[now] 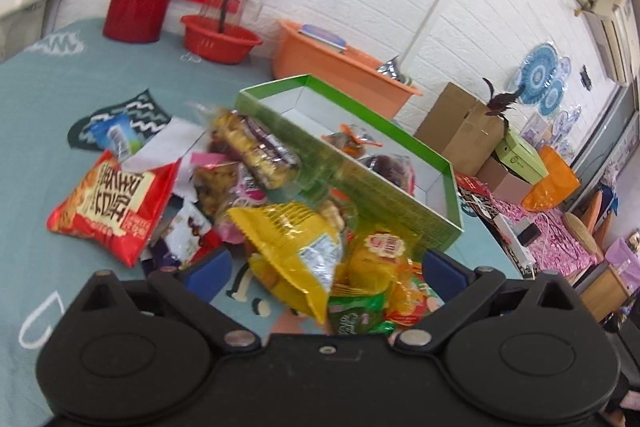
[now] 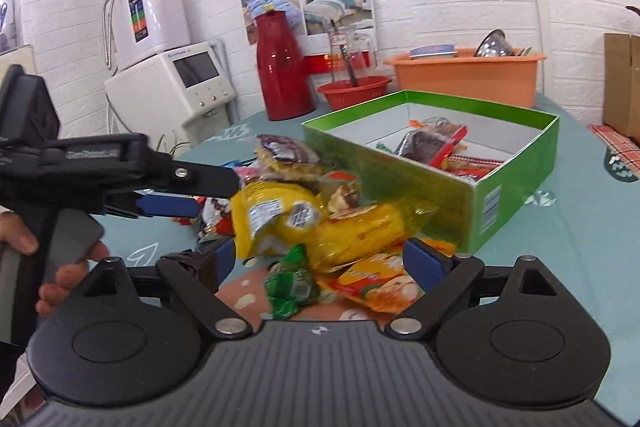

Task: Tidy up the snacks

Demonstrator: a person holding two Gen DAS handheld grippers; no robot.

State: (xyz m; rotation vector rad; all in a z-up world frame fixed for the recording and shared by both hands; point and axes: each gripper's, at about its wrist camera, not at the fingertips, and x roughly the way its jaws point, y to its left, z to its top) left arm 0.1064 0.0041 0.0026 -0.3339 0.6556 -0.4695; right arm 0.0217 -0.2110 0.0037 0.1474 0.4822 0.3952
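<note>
My left gripper (image 1: 326, 265) is spread wide with nothing clamped, a yellow snack bag (image 1: 298, 253) lying loose in the gap between its blue pads (image 1: 212, 265). My right gripper (image 2: 326, 261) is just as wide and holds nothing, a green candy wrapper (image 2: 290, 285) and an orange packet (image 2: 380, 285) sitting between its fingers. The snack pile (image 1: 224, 179) spreads ahead of both pairs of jaws on the teal tablecloth (image 1: 40, 115), touching the near wall of the green box (image 2: 492, 195) beyond, which already has a few packets inside.

Both grippers' jaws (image 1: 326, 267) (image 2: 330, 261) wide apart
</note>
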